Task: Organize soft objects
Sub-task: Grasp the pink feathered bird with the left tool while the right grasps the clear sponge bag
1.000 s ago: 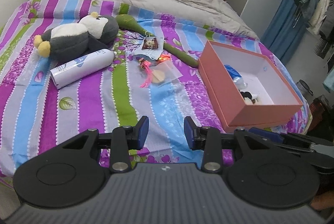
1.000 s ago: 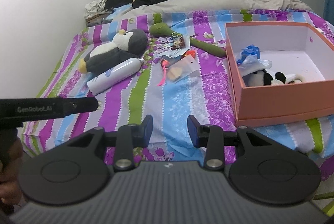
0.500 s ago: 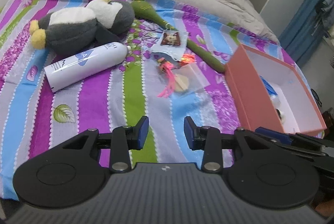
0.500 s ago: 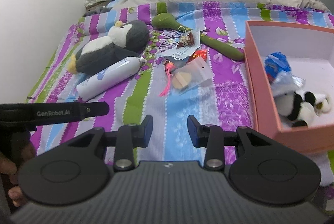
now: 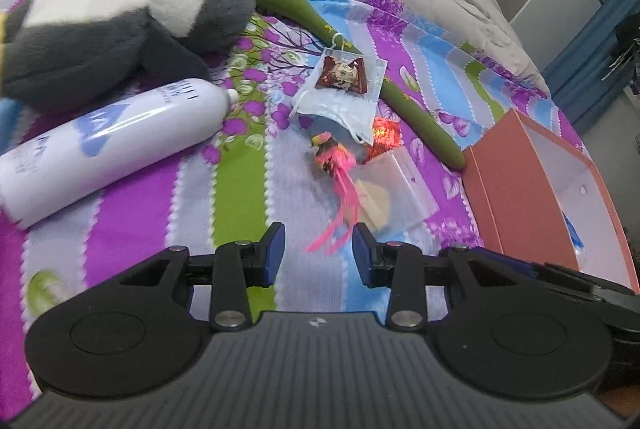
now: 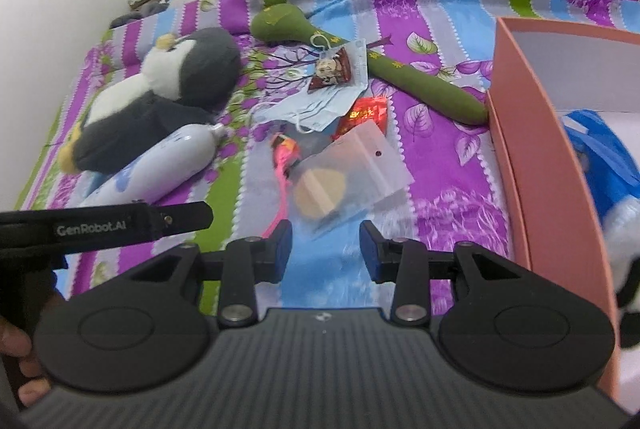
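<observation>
A grey-and-white penguin plush (image 5: 120, 21) (image 6: 160, 97) lies at the left on the striped bedspread. A long green plush stick (image 5: 360, 61) (image 6: 400, 73) runs toward the orange box (image 5: 520, 197) (image 6: 536, 157). Between them lie a face mask (image 5: 340, 105), a pink tassel toy (image 5: 340, 165) and a clear bag with a beige sponge (image 5: 384, 193) (image 6: 340, 181). My left gripper (image 5: 319, 249) is open just short of the tassel's tips. My right gripper (image 6: 326, 249) hovers before the clear bag; its jaws are opening with nothing between them.
A white spray bottle (image 5: 112, 141) lies beside the penguin. A red packet (image 6: 364, 113) sits under the mask. The box holds a blue bag (image 6: 600, 149) and a small panda plush (image 6: 624, 229). Grey duvet and dark clothes cover the far bed. A hand (image 6: 16, 341) shows at the lower left.
Both grippers have moved forward and down over the bed toward the small items in the middle. The box has slid to the right edge of both views.
</observation>
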### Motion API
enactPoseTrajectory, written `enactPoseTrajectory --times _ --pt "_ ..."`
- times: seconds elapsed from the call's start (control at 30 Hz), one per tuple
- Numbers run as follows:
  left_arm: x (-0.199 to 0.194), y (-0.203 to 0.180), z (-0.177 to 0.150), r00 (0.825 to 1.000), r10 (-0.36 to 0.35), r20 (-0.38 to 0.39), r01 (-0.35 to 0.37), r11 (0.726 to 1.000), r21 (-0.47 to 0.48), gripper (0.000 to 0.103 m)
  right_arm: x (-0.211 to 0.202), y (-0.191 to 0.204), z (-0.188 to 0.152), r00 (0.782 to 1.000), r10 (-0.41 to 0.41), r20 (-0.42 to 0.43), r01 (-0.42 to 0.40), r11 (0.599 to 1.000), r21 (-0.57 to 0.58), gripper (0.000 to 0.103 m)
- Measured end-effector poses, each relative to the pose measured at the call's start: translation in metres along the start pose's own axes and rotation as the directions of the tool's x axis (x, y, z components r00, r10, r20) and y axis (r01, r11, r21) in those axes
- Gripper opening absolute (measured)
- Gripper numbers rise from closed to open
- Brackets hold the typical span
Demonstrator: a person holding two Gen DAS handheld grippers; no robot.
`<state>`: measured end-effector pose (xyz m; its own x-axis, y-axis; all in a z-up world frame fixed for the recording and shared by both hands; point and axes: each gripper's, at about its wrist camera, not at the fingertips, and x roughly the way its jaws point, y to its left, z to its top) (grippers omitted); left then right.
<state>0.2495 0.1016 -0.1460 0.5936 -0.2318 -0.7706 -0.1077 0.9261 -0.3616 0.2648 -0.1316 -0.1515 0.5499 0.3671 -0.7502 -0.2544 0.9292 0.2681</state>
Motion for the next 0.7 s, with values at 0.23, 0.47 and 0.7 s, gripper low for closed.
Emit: enactPoseTrajectory --times 0.23,0.47,0.7 --pt "0.047 0.005 0.026 0.999 -0.041 -0.014 0.04 0.999 -0.02 0.043 0.046 -0.012 0.013 0.999 -0.013 -0.046 0.015 0.999 0.036 0.055" --pt "0.083 0.007 0.042 0.997 -0.071 -0.029 0.069 0.996 -0.058 0.044 0.075 -0.022 0.016 0.996 0.003 -0.085 0.002 0.998 0.065 0.055" --pt "0.101 0.005 0.045 0.996 -0.075 -0.039 0.073 0.996 -0.058 0.047 0.086 -0.021 0.018 0.995 0.061 -0.078 -0.058 0.998 0.04 0.055"
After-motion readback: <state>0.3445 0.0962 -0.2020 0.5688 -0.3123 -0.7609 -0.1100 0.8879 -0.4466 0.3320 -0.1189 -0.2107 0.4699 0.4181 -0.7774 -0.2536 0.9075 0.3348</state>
